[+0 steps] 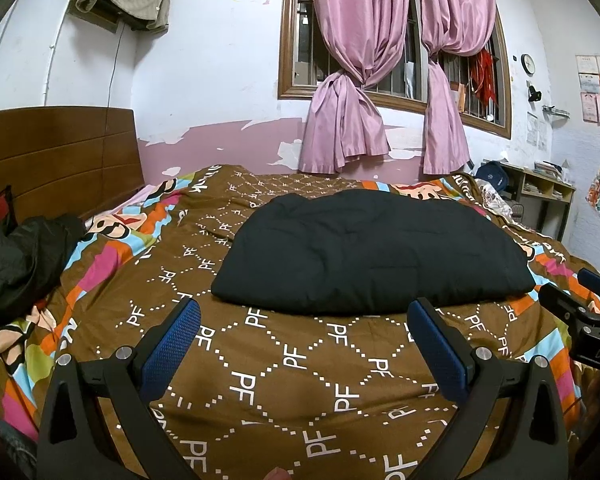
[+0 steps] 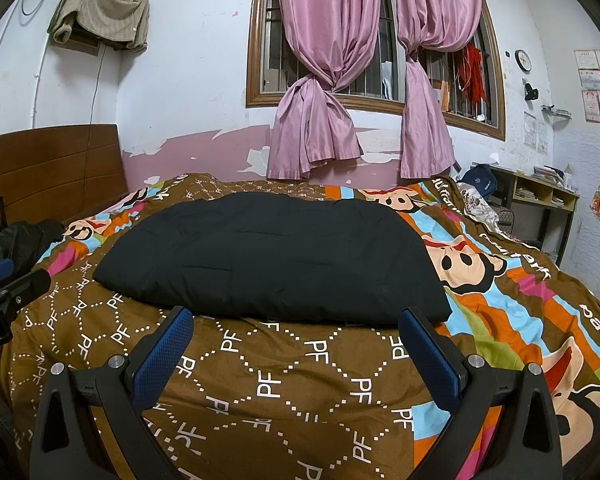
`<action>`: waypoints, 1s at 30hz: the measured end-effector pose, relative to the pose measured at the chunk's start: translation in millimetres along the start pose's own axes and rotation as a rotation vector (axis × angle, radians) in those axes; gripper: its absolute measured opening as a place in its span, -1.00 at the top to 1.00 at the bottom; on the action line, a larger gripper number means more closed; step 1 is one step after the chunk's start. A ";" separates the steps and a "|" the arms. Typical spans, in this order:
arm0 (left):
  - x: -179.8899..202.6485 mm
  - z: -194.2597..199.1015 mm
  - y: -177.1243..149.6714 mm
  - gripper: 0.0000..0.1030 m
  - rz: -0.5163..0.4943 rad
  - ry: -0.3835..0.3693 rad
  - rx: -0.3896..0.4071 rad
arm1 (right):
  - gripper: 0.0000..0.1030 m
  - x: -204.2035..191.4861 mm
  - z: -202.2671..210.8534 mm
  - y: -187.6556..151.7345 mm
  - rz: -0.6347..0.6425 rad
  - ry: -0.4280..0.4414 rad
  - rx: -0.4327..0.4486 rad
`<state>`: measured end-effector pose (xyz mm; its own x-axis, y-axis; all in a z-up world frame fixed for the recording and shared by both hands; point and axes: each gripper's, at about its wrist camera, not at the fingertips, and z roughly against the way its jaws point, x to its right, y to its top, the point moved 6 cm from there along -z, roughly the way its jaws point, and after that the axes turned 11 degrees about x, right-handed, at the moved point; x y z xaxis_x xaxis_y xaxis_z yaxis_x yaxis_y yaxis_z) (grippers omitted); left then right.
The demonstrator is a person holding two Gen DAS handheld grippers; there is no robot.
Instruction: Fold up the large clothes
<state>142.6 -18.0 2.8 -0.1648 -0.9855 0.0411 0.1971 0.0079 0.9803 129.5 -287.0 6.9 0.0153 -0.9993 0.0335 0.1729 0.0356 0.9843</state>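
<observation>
The left gripper (image 1: 304, 320) has two matte black arms that widen toward the 6 o'clock edge of the left wrist view. Each arm carries a blue finger pad (image 1: 172, 350) with a fine dotted grip texture. Round silver screw heads (image 1: 124, 353) sit at the arm joints, two per side. The right gripper (image 2: 296, 328) has the same build: black arms, blue textured pads (image 2: 164, 356), silver screws (image 2: 475, 360). At 3 o'clock in the left wrist view its black body shows white lettering "DAS".
</observation>
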 end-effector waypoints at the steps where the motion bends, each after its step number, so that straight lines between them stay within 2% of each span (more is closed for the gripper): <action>1: 0.1 -0.1 -0.1 -0.97 -0.001 0.000 -0.001 | -1.00 -0.2 -0.4 -0.3 0.001 0.000 -0.001; 30: 2.8 0.7 0.7 -0.97 -0.001 0.001 -0.002 | -1.00 -1.9 -0.1 -0.9 0.000 0.000 -0.004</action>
<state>141.7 -20.6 3.8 -0.1639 -0.9857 0.0398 0.1986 0.0066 0.9801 129.4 -285.1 5.9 0.0155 -0.9993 0.0335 0.1764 0.0357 0.9837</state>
